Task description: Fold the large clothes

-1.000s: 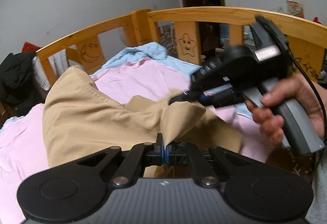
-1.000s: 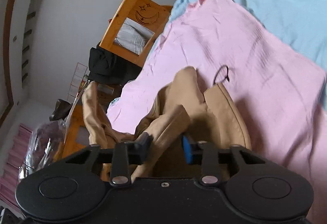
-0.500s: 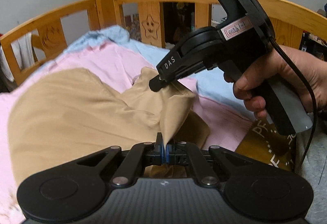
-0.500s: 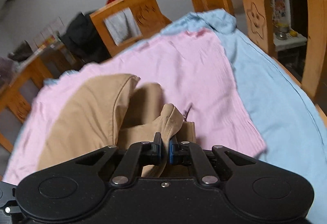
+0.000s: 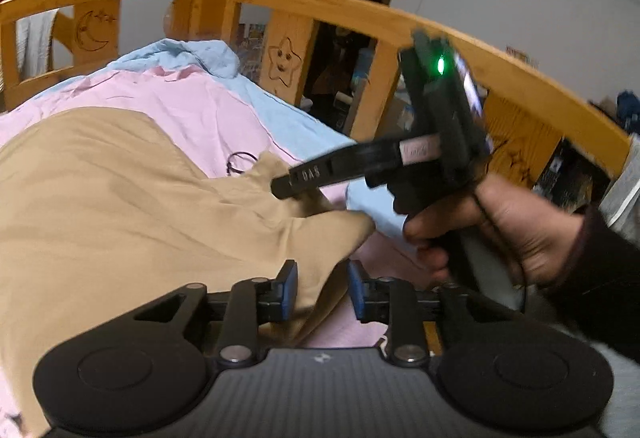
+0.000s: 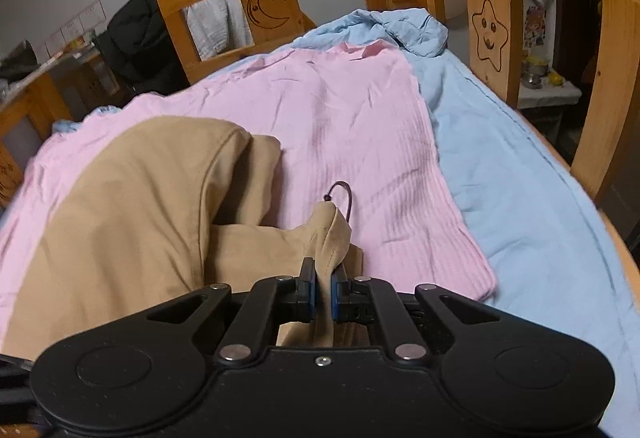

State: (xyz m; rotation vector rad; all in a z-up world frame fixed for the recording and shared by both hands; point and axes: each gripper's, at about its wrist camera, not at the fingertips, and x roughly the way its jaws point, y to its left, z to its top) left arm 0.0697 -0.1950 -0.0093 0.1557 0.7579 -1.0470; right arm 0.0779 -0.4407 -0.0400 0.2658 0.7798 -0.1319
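Between my left tongs [image 5: 322,288], which are gaping wide, tan trousers [image 5: 120,206] are lying loose; my right tongs [image 6: 324,288] are pinching their bunched edge

garment: we've got a big tan piece of clothing [image 6: 132,198], plain cotton-looking cloth, can't tell from here if it's trousers or a jacket

state: partly folded, one rounded fold edge running across the top, lots of soft wrinkles near us

pose: mostly flat, with one corner bunched up into a little peak

where: we see it spread over the pink sheet, on the left side of the bed

detail: a thin dark cord loop [image 6: 344,198] sticks out at that raised corner, curling onto the pink
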